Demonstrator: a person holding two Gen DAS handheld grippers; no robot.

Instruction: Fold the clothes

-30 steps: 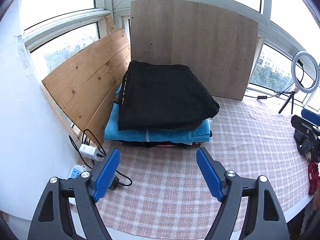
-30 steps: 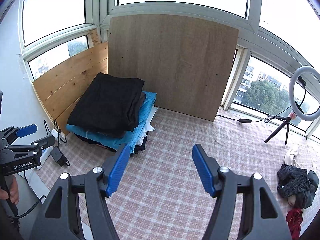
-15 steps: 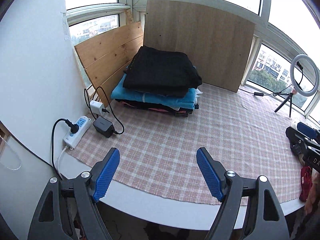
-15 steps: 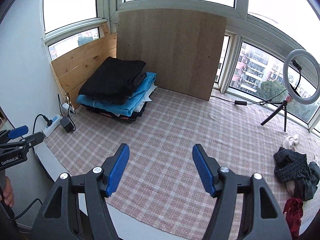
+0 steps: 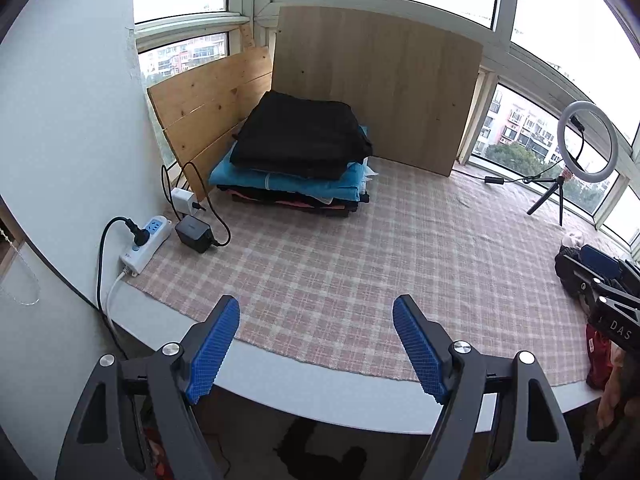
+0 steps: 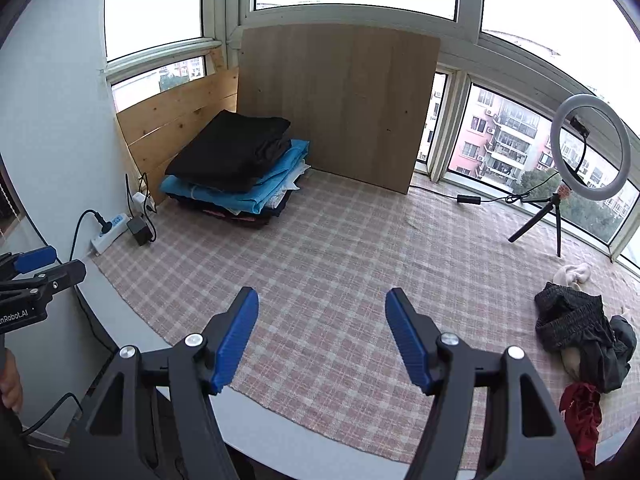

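Far ahead-left of both hand-held grippers, a folded stack of clothes point(image 6: 236, 168) sits done on the desk point(image 6: 340, 264). Off to the right hand-held gripper's point(image 6: 322, 342) right, a crumpled heap point(image 6: 584, 336) awaits folding. It and the left hand-held gripper point(image 5: 316, 346) gape empty.

Left gripper point(image 5: 316, 344): jaws held wide apart, nothing gripped, positioned over the near edge of the checked cloth point(image 5: 360, 264). Stack of folded clothes point(image 5: 296, 160): placed far left against wooden boards point(image 5: 376, 92). Power strip point(image 5: 146, 244): laid at left. Ring light point(image 5: 586, 138): stood far right.
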